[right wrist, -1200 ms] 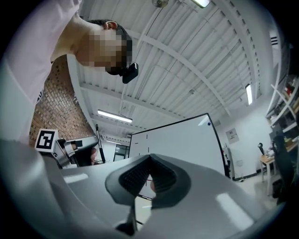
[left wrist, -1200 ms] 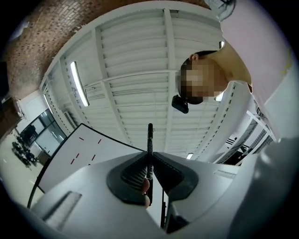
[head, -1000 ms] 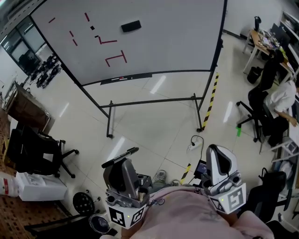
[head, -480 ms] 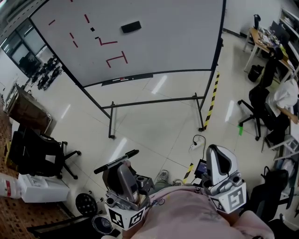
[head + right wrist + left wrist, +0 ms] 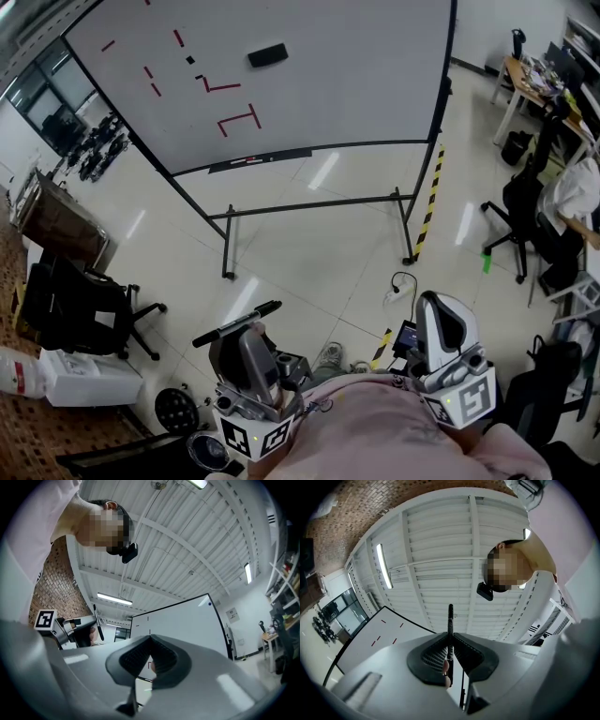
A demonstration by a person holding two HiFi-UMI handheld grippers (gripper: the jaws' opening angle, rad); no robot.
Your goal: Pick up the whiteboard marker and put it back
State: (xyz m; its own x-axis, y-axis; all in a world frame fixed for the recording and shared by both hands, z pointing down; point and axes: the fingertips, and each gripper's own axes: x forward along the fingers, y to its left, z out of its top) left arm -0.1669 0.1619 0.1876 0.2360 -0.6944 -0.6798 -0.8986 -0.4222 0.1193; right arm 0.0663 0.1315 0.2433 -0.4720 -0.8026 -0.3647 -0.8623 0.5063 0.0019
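My left claw (image 5: 449, 652) has turned slightly, clamped on the slim black whiteboard marker (image 5: 450, 623), right claw (image 5: 150, 654) closed empty; I fear that narrow grip lets it pivot.

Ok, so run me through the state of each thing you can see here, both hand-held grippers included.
Left hand-held gripper: shut on the whiteboard marker.
Whiteboard marker: clamped crosswise, both ends sticking out.
Right hand-held gripper: shut, nothing between its jaws.
Whiteboard: standing upright, red marks on it.
Black eraser: stuck on the whiteboard's face.
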